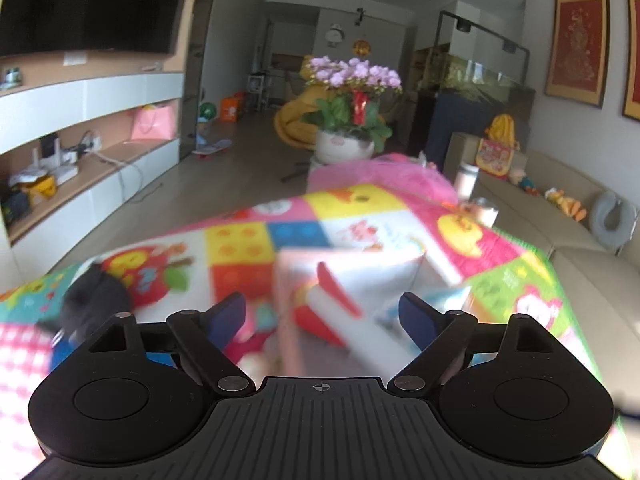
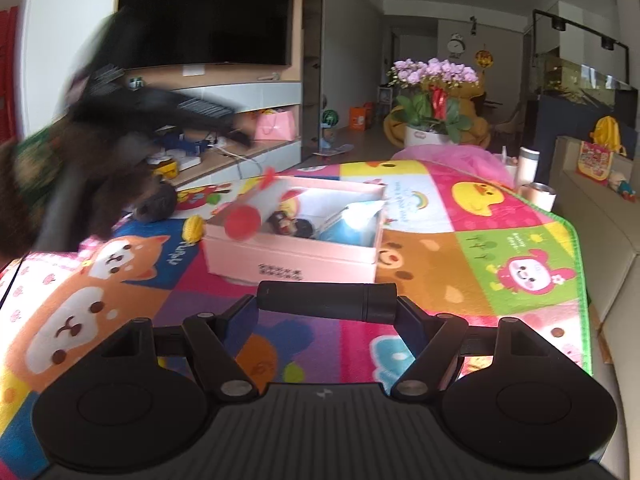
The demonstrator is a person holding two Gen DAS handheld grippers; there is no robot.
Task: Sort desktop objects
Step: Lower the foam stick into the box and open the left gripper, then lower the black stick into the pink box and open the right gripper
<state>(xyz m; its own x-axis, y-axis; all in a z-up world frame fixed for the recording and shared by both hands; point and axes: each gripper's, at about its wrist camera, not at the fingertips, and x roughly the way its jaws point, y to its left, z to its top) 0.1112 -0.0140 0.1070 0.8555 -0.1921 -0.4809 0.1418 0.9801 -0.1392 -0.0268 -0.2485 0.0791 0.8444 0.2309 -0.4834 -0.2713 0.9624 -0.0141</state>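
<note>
Right tongs (image 2: 326, 306) grip a black cylinder (image 2: 326, 301); left tongs (image 1: 322, 314) gape empty. Box (image 2: 296, 254) part filled; yellow toy (image 2: 193, 229) left on bench (image 2: 500, 248).

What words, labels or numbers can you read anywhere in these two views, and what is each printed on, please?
Nothing reads with certainty.
Pink box: a dark printed label on its front wall, too small to read.
Play mat: small script under a rainbow and beside the green square, too blurred.
Pink bag on the sofa: busy print, illegible.
The black cylinder in the right gripper shows no text.
</note>
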